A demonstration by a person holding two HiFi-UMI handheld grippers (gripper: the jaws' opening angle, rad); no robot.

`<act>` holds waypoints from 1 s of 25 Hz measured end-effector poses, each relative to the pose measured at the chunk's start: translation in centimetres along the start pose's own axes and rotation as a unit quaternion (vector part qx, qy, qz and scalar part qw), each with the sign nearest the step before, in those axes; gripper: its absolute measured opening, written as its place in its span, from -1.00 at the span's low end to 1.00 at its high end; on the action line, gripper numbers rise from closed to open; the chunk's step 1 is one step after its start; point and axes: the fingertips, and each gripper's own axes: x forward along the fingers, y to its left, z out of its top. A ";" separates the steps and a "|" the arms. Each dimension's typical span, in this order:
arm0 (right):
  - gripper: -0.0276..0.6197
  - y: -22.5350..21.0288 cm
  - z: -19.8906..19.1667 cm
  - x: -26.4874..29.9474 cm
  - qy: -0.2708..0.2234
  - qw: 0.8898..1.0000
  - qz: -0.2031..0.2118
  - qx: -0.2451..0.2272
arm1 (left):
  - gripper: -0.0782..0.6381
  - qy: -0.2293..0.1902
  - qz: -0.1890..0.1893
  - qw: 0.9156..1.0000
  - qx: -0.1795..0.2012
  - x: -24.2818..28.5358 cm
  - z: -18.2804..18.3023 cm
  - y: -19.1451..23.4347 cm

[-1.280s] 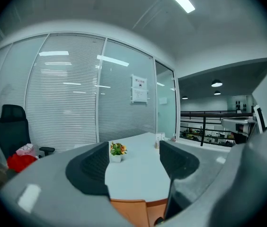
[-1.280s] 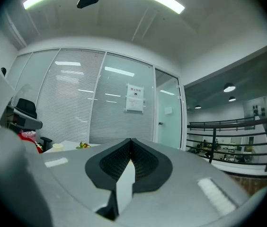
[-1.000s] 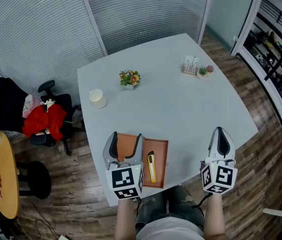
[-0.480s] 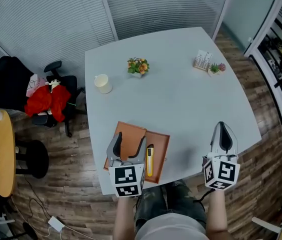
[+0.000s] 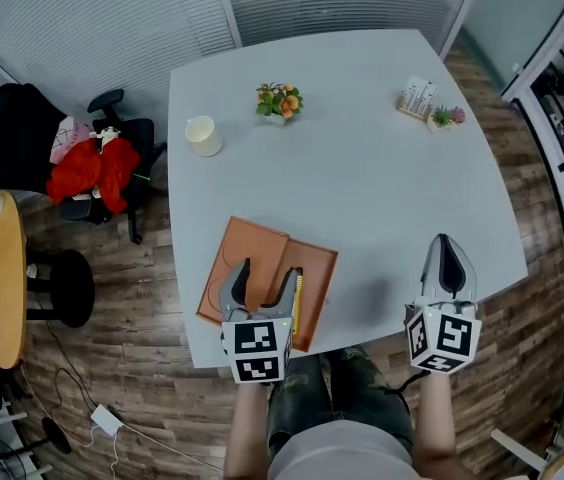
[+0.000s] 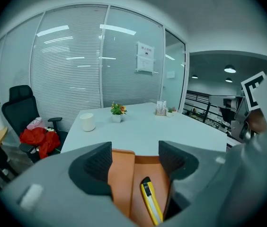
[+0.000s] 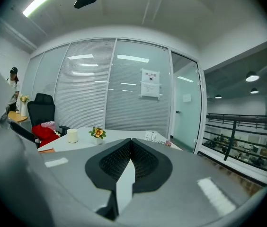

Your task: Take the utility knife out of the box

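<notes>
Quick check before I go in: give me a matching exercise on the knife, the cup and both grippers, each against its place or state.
Column 1:
1. knife
2. cup
3. left gripper
4. right gripper

Column 2:
A. shut, nothing between its jaws
B. open, over the box
C. lying in the box
D. standing on the table, left of the flowers

Pairs: 1-C, 2-D, 3-B, 4-A
</notes>
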 end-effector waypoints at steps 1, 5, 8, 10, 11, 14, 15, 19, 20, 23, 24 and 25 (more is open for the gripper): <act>-0.83 0.0 -0.3 0.0 0.003 1.000 0.001 0.000 | 0.09 0.005 -0.001 1.000 0.000 0.2 -0.4 -0.2; -0.83 -0.1 -1.3 -0.1 0.012 1.000 0.003 -0.002 | 0.09 0.025 -0.006 1.000 0.006 0.7 -1.6 -1.0; -0.83 -0.2 -2.1 -0.2 0.021 1.000 0.004 -0.002 | 0.09 0.039 -0.013 0.999 0.007 1.0 -2.8 -1.6; -0.83 -0.1 -2.6 -0.2 0.026 1.000 0.005 -0.002 | 0.08 0.050 -0.017 0.999 0.006 1.1 -3.6 -1.9; -0.83 -0.1 -2.8 -0.2 0.028 1.000 0.005 -0.002 | 0.08 0.055 -0.019 0.998 0.006 1.2 -4.1 -2.1; -0.83 0.0 -3.2 -0.1 0.032 0.999 0.006 -0.003 | 0.08 0.073 -0.026 0.997 0.007 1.5 -5.4 -2.7; -0.83 0.0 -3.4 -0.1 0.034 0.999 0.006 -0.003 | 0.08 0.078 -0.028 0.997 0.007 1.5 -5.8 -2.9; -0.83 0.0 -4.1 -0.1 0.041 0.999 0.006 -0.002 | 0.07 0.102 -0.038 0.994 0.007 1.9 -7.3 -3.7; -0.83 0.0 -4.3 -0.1 0.043 0.999 0.005 -0.002 | 0.06 0.107 -0.042 0.993 0.007 2.1 -7.6 -4.0; -0.83 0.0 -4.8 -0.2 0.049 0.999 0.004 -0.001 | 0.06 0.121 -0.056 0.991 0.007 2.4 -8.6 -4.8; -0.83 0.0 -5.0 -0.2 0.051 0.999 0.004 -0.001 | 0.06 0.126 -0.059 0.990 0.006 2.5 -8.8 -5.0; -0.83 0.0 -5.2 -0.3 0.053 0.999 0.004 -0.001 | 0.06 0.131 -0.061 0.989 0.004 2.6 -9.2 -5.2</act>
